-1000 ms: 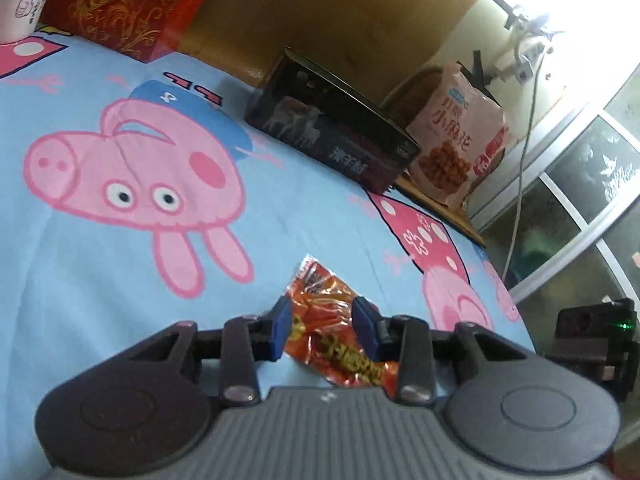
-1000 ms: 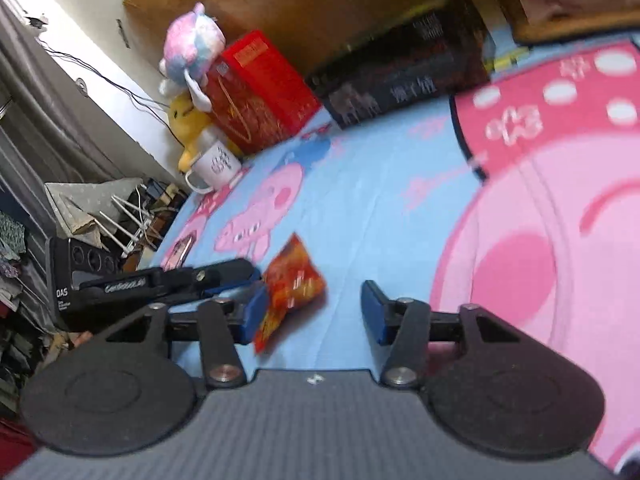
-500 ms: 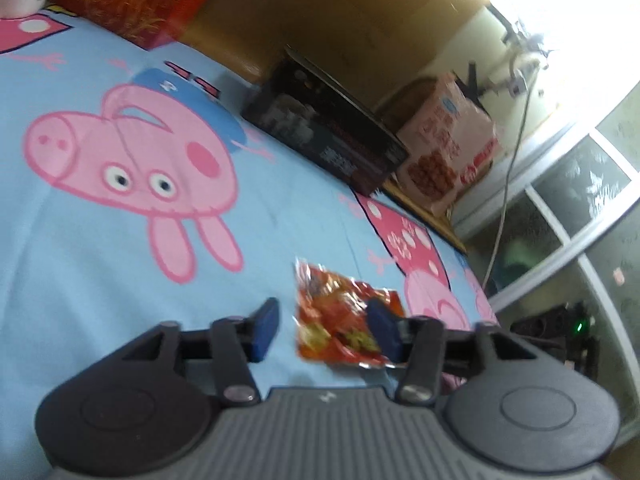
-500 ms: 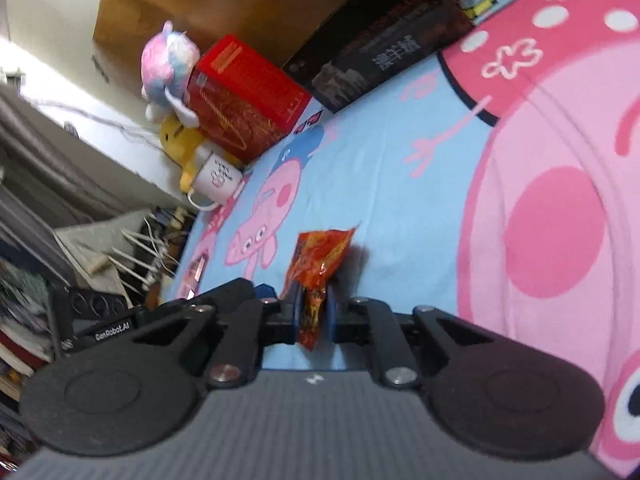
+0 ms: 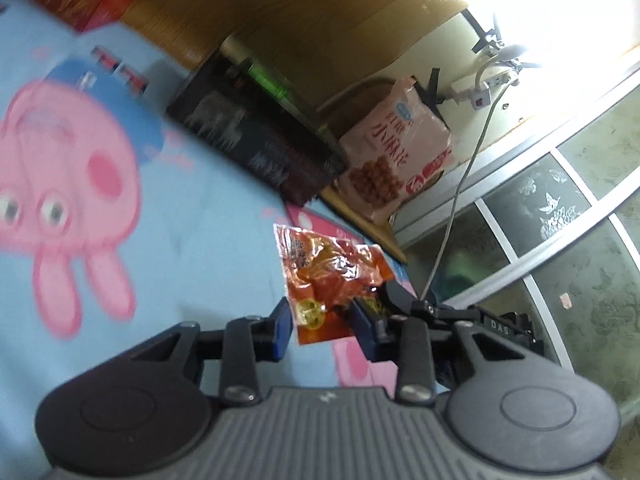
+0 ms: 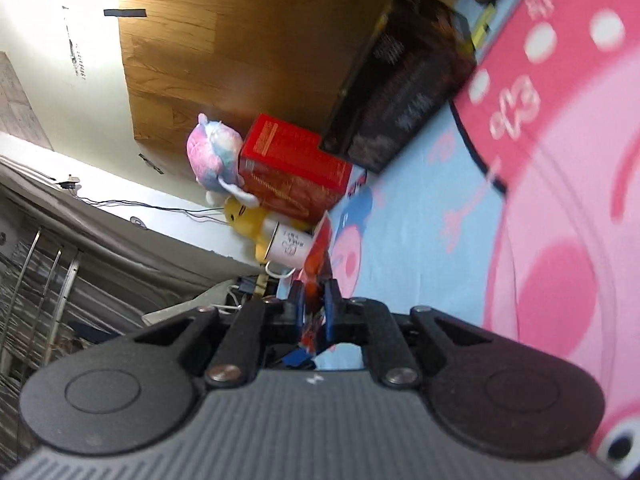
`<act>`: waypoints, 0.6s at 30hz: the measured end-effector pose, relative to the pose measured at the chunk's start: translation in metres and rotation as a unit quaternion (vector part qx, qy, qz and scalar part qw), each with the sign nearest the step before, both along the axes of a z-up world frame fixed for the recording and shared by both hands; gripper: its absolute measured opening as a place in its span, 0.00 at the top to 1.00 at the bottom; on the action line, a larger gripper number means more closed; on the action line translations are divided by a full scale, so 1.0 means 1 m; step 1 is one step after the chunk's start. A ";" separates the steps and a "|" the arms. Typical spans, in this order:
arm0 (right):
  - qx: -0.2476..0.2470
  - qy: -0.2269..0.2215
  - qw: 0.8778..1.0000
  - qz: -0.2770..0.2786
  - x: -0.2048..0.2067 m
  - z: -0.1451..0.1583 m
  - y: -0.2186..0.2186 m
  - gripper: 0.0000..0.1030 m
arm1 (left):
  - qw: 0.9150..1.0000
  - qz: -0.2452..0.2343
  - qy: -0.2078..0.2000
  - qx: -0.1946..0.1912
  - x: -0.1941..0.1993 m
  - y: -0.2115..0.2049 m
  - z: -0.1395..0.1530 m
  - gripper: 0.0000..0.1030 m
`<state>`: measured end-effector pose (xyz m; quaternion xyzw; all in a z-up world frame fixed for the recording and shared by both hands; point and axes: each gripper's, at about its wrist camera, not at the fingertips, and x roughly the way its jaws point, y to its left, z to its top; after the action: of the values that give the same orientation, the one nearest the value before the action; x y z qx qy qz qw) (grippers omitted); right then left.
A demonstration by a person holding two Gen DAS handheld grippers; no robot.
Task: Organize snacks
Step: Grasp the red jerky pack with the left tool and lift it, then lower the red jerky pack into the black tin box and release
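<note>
Up close, the left gripper (image 5: 322, 326) has its blue pads on either side of the lower end of an orange-red snack packet (image 5: 330, 284); its jaws have just been closing around it, and whether both pads press the foil cannot be told, since a sliver of gap seems to show at the left pad. The right gripper (image 6: 315, 307) is pressed together on the same packet (image 6: 318, 256), pinching it edge-on, so the packet stands up thin between its pads, clear of the sheet (image 5: 208, 248). In the left view the right gripper (image 5: 404, 304) shows as a dark finger against the packet's right side. Below and beyond lies the blue sheet with its pink pig print (image 5: 68, 184). Farther back, a long black box (image 5: 260, 148) sits by the wooden headboard (image 5: 320, 20), with a pink snack bag (image 5: 400, 156) leaning just beside its right end. In the right view, a white mug (image 6: 288, 246), a yellow plush (image 6: 244, 220), a red box (image 6: 294, 172) and a pink-blue plush (image 6: 212, 160) cluster at the sheet's far corner.
</note>
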<state>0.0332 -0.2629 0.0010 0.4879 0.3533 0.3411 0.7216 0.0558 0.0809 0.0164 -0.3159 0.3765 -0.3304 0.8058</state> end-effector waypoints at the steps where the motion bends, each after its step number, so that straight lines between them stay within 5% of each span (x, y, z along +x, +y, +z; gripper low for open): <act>1: -0.003 -0.006 1.000 -0.003 0.006 0.006 -0.001 0.87 | 1.000 0.003 -0.008 0.005 0.007 -0.002 0.007 0.70; 9: -0.094 -0.080 0.992 -0.028 0.087 0.055 0.016 0.87 | 0.991 0.065 -0.080 0.081 0.099 -0.028 0.055 0.70; 15: -0.175 -0.110 0.978 -0.036 0.163 0.063 0.039 0.87 | 0.982 0.107 -0.078 0.133 0.167 -0.041 0.050 0.68; 18: -0.229 -0.127 0.964 -0.043 0.189 0.053 0.052 0.79 | 0.975 0.127 -0.074 0.166 0.186 -0.047 0.041 0.67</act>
<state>0.2219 -0.2112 0.0541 0.2773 0.3058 0.2788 0.8671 0.2422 0.0336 0.0570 -0.1974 0.3225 -0.1811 0.9079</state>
